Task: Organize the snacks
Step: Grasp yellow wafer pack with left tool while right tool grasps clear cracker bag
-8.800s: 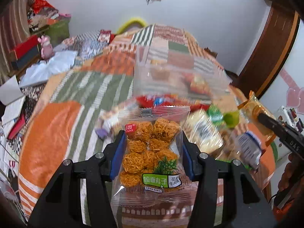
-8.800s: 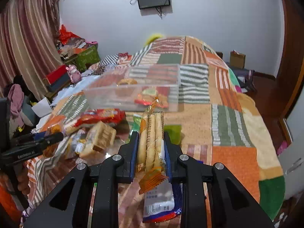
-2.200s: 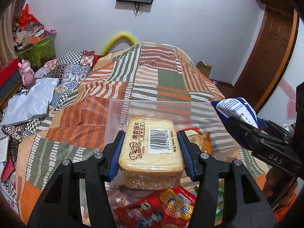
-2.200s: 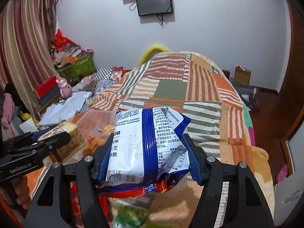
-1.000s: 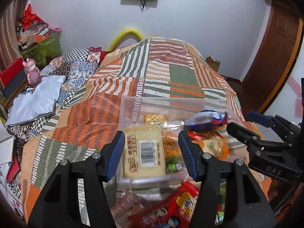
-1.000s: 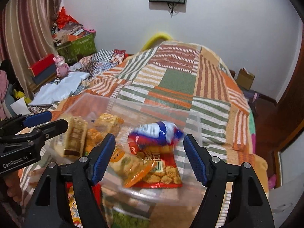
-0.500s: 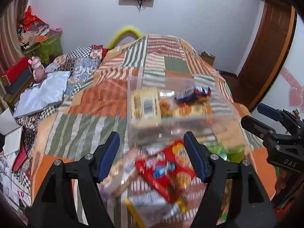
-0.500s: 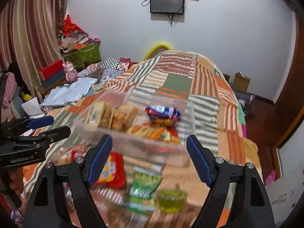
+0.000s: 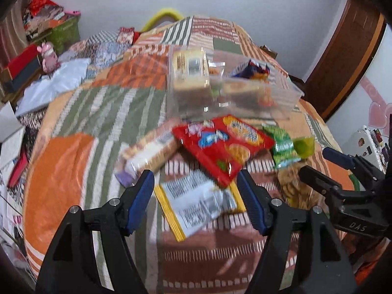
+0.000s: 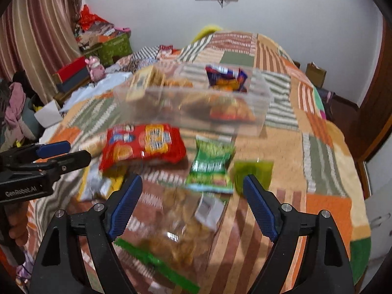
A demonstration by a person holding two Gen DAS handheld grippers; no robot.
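Note:
A clear plastic bin (image 9: 281, 98) (image 10: 259, 112) on the patchwork bedspread holds a bread pack (image 9: 191, 73), a blue bag (image 10: 225, 77) and other snacks. In front of it lie a red snack bag (image 9: 223, 144) (image 10: 144, 147), a green packet (image 9: 281, 144) (image 10: 210, 164), a green jelly cup (image 10: 253, 174), a biscuit pack (image 9: 149, 152), a yellow-edged packet (image 9: 196, 201) and a clear bag of golden snacks (image 10: 181, 230). My left gripper (image 9: 196, 201) is open and empty above the yellow-edged packet. My right gripper (image 10: 191, 203) is open and empty above the clear bag.
The bed fills the middle of both views. Clutter, boxes and a pink toy (image 10: 94, 67) stand at the left by the curtain. A wooden door (image 9: 343, 49) is at the right. Each gripper shows in the other's view, the left (image 10: 44, 161) and the right (image 9: 343, 186).
Both grippers let go of their snacks into the bin, then drew back and down toward the loose snacks in front of it. Both are open and empty now.

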